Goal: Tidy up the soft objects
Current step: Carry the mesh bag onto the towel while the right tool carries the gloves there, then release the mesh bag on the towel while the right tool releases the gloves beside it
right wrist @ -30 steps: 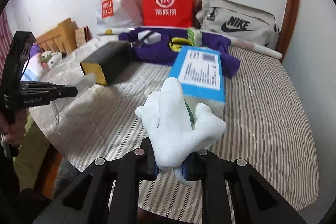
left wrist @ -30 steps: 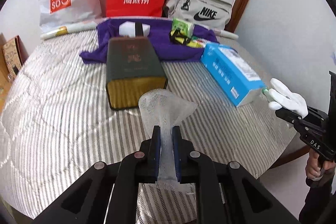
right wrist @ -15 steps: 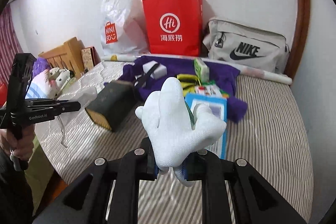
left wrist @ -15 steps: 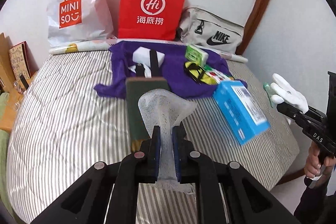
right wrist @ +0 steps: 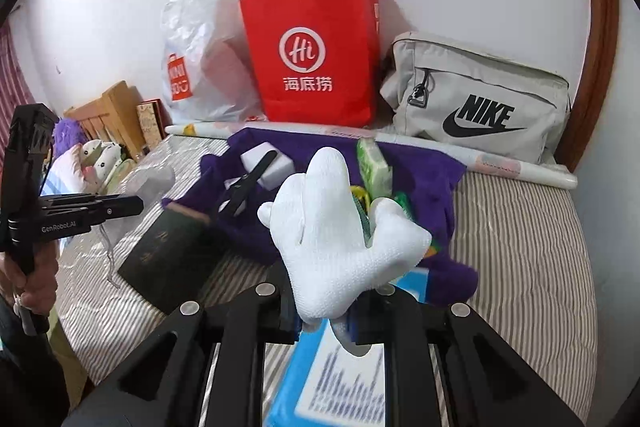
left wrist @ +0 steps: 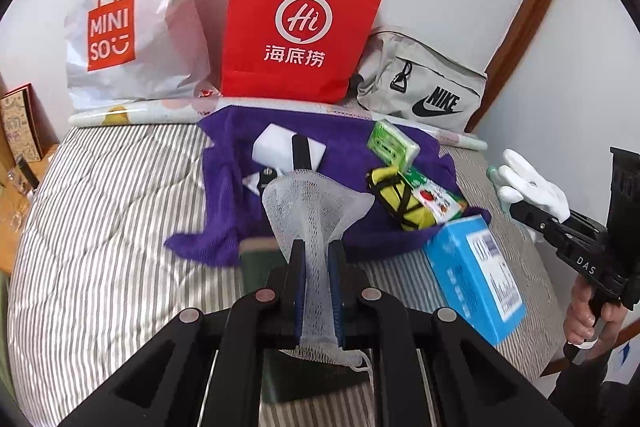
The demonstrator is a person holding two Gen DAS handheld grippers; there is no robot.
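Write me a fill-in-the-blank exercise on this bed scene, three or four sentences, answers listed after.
1. The left gripper is shut on a white ____ pouch.
2. The right gripper is shut on a white ____.
3. The bag between the Miniso bag and the Nike bag is coloured ____.
4. The green cassette lies on a ____ cloth.

Missing words: mesh; glove; red; purple
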